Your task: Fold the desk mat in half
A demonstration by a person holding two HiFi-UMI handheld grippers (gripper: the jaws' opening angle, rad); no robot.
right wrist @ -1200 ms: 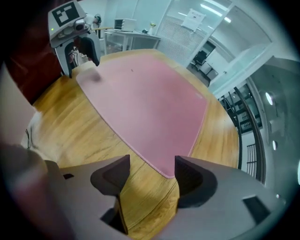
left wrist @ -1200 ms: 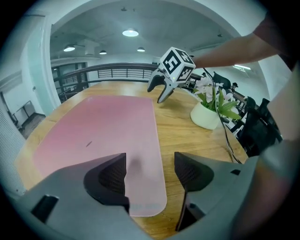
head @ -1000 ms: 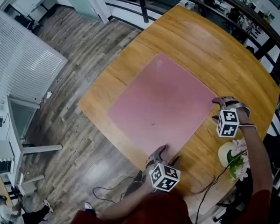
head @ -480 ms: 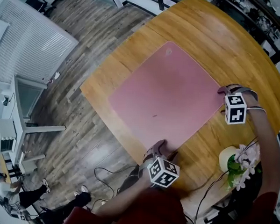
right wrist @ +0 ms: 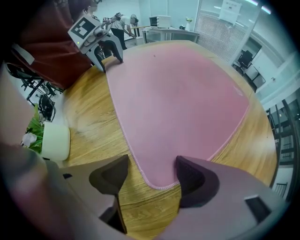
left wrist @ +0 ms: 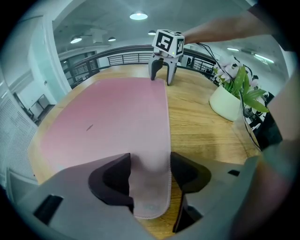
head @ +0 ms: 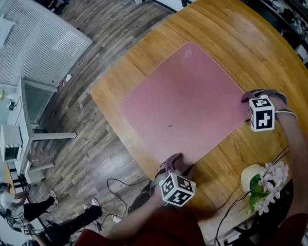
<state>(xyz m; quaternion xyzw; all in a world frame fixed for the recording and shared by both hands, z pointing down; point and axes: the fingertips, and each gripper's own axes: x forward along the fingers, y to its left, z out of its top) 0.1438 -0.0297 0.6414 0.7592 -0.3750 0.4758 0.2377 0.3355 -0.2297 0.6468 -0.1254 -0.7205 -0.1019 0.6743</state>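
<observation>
A pink desk mat [head: 183,103] lies flat on the round wooden table [head: 241,37]. My left gripper [head: 178,165] is at the mat's near corner. In the left gripper view that corner [left wrist: 150,197] lies between the jaws of the left gripper [left wrist: 150,176], which are closing, and the pads do not visibly press on it. My right gripper [head: 247,107] is at the mat's right corner. Its jaws [right wrist: 152,176] are closing too, and the corner [right wrist: 159,180] sits between them with a gap on one side.
A white pot with pink flowers [head: 254,176] stands on the table right of the mat, close to the right arm. A dark cable [head: 232,201] hangs off the near edge. The table edge [head: 110,123] drops to wood floor on the left, with white furniture [head: 19,133] beyond.
Both grippers have stayed at their corners of the mat while the head view shifted a little. The mat lies flat as before.
</observation>
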